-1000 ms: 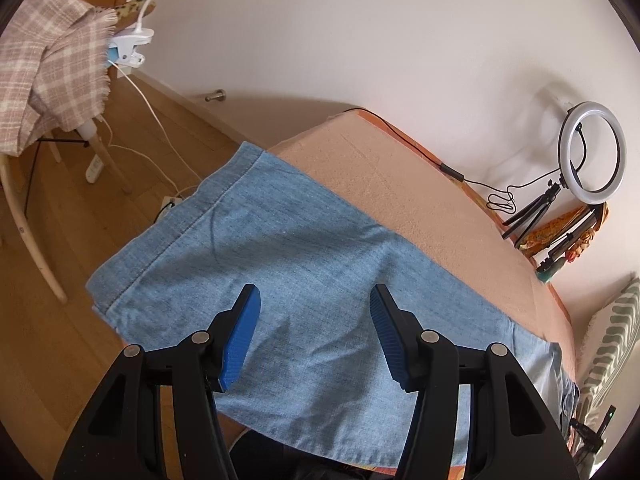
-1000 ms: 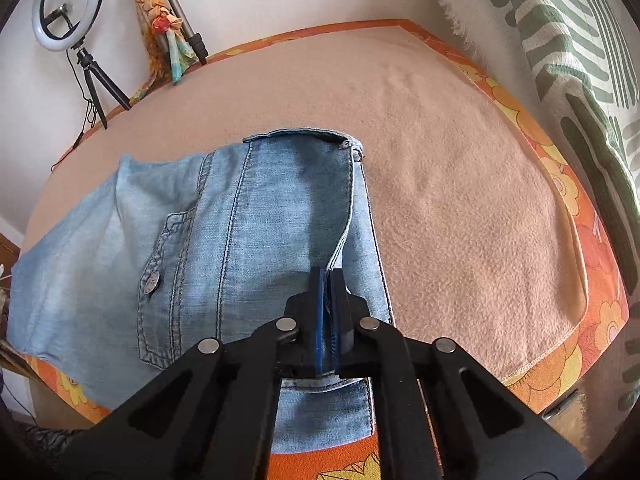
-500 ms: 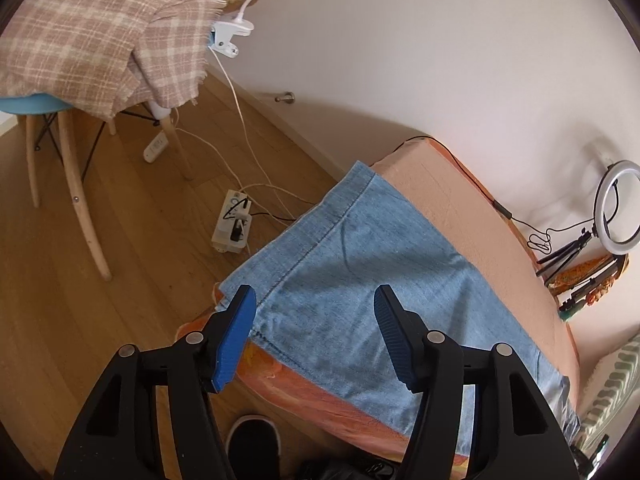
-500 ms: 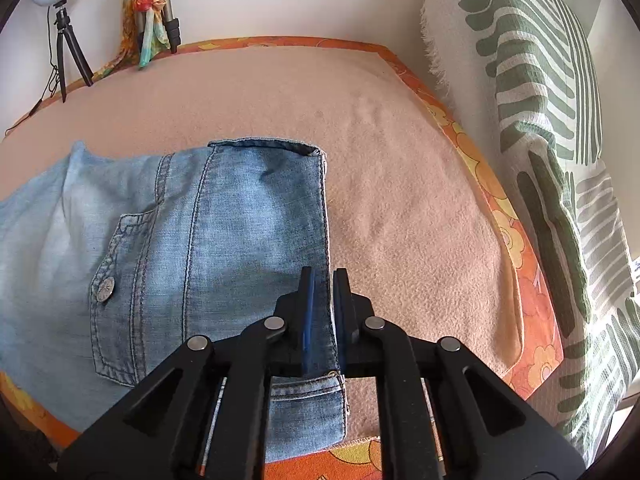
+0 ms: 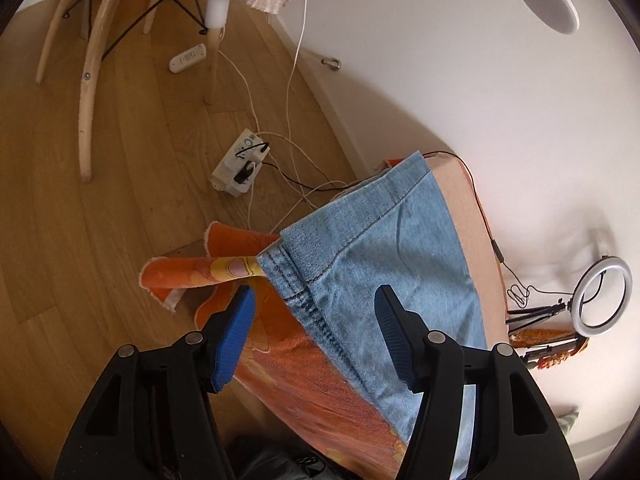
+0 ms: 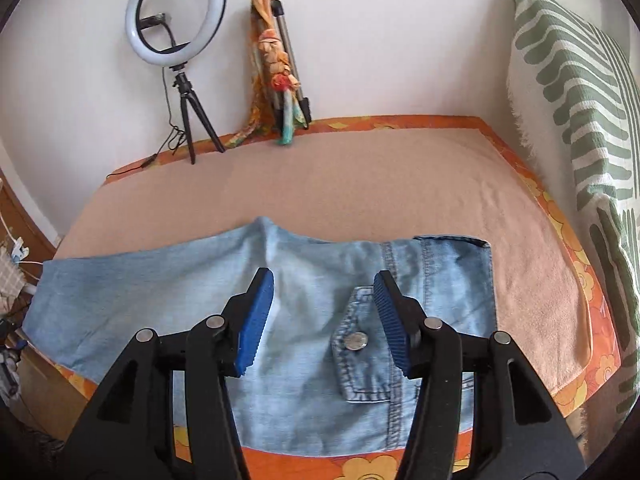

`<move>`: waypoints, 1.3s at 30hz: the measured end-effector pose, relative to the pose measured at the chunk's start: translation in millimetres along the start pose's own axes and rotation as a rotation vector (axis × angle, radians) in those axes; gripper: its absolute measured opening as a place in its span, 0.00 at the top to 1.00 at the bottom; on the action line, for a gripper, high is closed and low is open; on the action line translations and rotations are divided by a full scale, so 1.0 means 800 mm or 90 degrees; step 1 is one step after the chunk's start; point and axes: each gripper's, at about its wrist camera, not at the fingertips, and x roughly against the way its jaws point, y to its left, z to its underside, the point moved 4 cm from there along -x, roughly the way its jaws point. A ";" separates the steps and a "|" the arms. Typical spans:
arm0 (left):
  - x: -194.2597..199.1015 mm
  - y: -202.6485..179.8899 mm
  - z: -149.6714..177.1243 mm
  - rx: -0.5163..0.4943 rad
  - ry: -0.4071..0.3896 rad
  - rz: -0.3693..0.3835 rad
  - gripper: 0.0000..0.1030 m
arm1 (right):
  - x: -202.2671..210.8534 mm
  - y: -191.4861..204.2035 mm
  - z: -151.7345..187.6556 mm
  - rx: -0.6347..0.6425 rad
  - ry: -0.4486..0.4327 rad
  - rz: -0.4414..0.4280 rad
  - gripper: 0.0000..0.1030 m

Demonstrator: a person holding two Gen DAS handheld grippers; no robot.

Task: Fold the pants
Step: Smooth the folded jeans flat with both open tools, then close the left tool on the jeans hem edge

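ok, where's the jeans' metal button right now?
Right wrist view: the metal button sits on the pocket flap of the jeans, low centre, near the right-hand jaw.

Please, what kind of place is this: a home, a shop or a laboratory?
Probably a room in a home: wooden floor, a chair draped with cloth, and a ring light on the covered surface where the jeans lie.
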 end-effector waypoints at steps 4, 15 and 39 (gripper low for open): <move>-0.014 0.006 0.004 0.041 0.010 0.030 0.41 | -0.003 0.082 0.004 0.029 -0.011 -0.076 0.47; 0.010 -0.018 0.000 0.002 -0.065 0.065 0.63 | -0.057 0.177 0.034 0.097 0.029 -0.106 0.47; 0.001 -0.083 0.000 -0.153 -0.121 0.017 0.94 | -0.061 0.166 0.034 0.081 0.043 -0.123 0.47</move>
